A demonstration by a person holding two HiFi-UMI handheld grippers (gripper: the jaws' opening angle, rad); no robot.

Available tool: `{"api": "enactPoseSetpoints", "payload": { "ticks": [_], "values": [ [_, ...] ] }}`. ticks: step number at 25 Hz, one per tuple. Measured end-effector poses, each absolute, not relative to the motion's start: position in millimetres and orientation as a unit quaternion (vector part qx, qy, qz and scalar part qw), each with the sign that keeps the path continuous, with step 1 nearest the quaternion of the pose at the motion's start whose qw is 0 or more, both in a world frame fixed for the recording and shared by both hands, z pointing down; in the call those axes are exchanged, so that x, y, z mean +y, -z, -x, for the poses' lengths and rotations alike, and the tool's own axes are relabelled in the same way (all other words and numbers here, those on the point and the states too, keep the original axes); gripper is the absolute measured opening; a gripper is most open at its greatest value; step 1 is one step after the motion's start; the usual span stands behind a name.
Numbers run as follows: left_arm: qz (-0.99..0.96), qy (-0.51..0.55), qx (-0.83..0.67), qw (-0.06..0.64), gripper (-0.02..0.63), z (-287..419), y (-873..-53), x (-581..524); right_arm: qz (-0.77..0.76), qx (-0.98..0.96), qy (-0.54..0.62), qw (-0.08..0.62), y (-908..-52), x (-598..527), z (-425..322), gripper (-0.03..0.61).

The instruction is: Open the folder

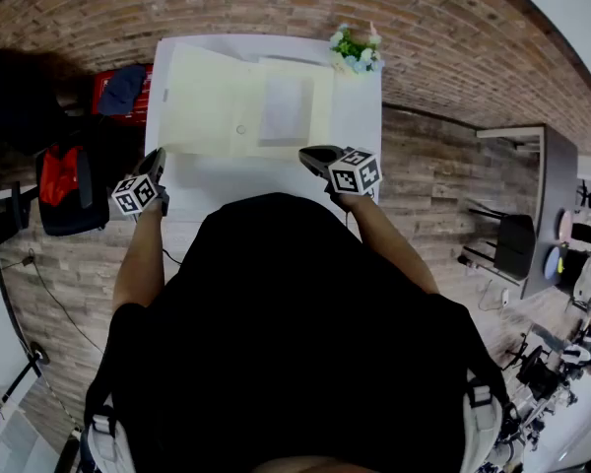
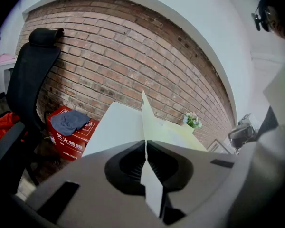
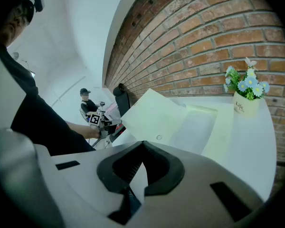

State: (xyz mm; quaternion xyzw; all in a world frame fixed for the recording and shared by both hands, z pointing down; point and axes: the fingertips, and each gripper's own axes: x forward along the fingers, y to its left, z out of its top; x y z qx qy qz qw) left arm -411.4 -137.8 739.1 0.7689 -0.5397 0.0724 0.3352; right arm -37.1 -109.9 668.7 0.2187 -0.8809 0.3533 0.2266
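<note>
A pale yellow folder [image 1: 276,111] lies open on the white table [image 1: 360,116], with a sheet in its inner pocket. Its left cover [image 1: 192,101] stands tilted up. My left gripper [image 1: 158,158] is at that cover's near-left corner and shut on its edge; in the left gripper view the cover [image 2: 143,109] runs edge-on into the closed jaws [image 2: 146,144]. My right gripper [image 1: 315,156] sits at the folder's near-right edge, jaws shut [image 3: 142,145] with nothing seen between them. The right gripper view shows the raised cover [image 3: 154,113] and the left gripper [image 3: 97,120] beyond.
A small pot of flowers [image 1: 356,52] stands at the table's far right corner. Left of the table are a red box [image 1: 108,92] with a blue cloth on it, a black chair [image 2: 31,75] and a red-and-black bag [image 1: 64,190]. A brick wall is behind.
</note>
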Motion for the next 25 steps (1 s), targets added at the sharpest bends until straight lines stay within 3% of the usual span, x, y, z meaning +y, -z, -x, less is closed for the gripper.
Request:
{"api": "enactPoseSetpoints", "payload": {
  "ticks": [25],
  "values": [
    [-0.729,-0.132,-0.554,0.380,0.033,433,-798,-137,-0.246,-0.870,-0.365,0.221,-672,-103,26,0.023]
  ]
}}
